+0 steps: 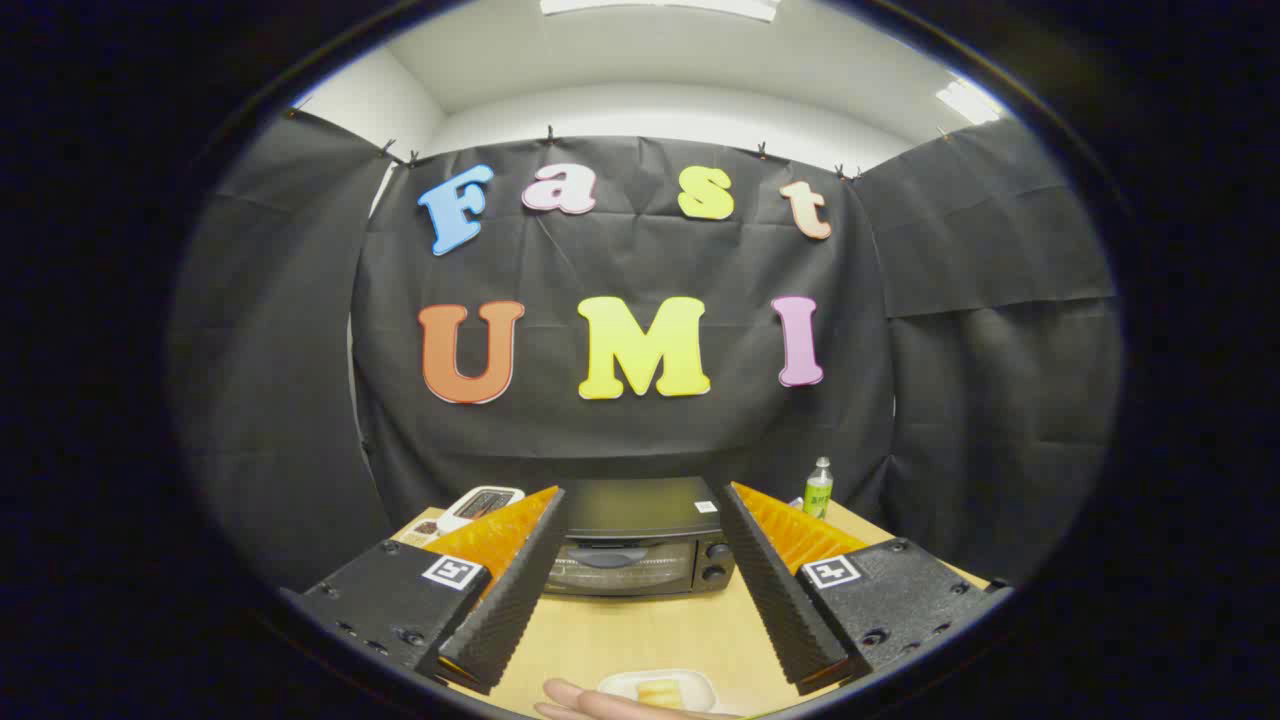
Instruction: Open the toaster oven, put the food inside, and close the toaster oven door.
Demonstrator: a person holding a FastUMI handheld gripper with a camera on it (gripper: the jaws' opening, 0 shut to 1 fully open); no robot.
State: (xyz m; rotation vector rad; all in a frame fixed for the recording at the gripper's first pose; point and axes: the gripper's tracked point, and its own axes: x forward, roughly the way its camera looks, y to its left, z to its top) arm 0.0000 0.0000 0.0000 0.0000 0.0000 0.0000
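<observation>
A black toaster oven [640, 540] stands on the wooden table [650, 630] beyond my fingers, its glass door shut and its two knobs on the right side. My gripper [640, 495] is open, held above the table, with the oven seen through the wide gap between the fingers. Nothing is between them. Below the fingers, near the table's front edge, a small white plate [657, 688] holds a pale yellow piece of food [660, 692]. A person's hand [600, 702] rests beside the plate.
A white toaster [480, 505] stands at the back left of the table, partly behind my left finger. A small green bottle [818, 488] stands at the back right. Black cloth walls close the table in on three sides.
</observation>
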